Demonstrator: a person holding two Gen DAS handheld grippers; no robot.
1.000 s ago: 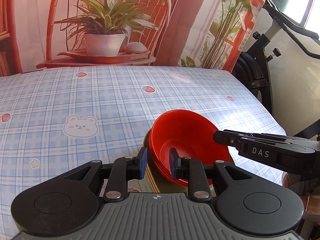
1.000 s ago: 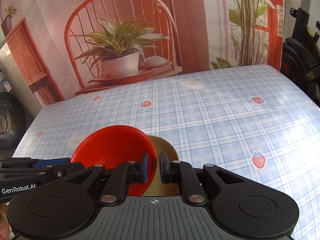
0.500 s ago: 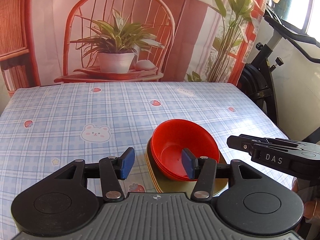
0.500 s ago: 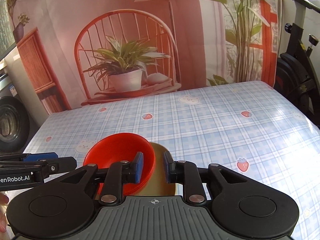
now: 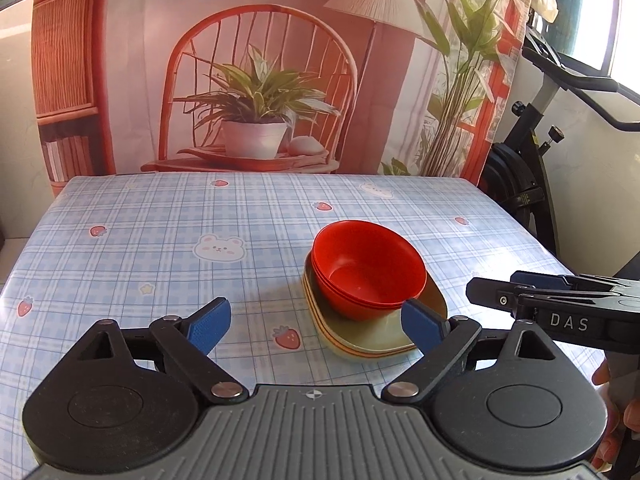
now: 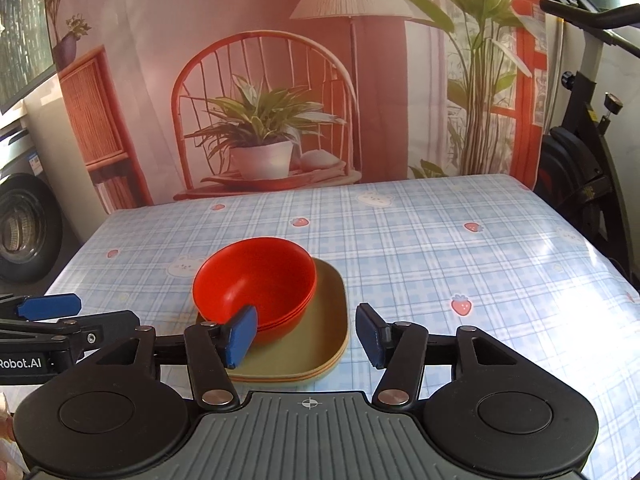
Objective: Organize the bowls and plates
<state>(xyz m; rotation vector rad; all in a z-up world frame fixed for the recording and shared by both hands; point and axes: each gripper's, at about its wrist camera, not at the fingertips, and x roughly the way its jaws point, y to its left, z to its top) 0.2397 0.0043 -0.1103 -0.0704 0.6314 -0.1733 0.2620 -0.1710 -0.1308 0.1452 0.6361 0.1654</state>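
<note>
A stack of red bowls [image 5: 368, 270] sits nested on a stack of olive plates [image 5: 372, 336] on the checked tablecloth; both show in the right wrist view too, the bowls [image 6: 256, 280] on the plates [image 6: 320, 344]. My left gripper [image 5: 316, 324] is open and empty, held back from the stack and above the table. My right gripper [image 6: 306, 334] is open and empty, also pulled back, and it appears from the side in the left wrist view [image 5: 532, 304]. The left gripper shows at the left edge of the right wrist view [image 6: 48, 308].
The table [image 5: 160, 240] carries a blue plaid cloth with bear and strawberry prints. A printed backdrop [image 5: 260, 80] hangs behind the far edge. An exercise bike [image 5: 532, 176] stands off the right side. A tyre [image 6: 24, 228] is off the left side.
Both grippers opened, let go of the red bowls and drew back and up from the stack. The bowls stay on the plates.
</note>
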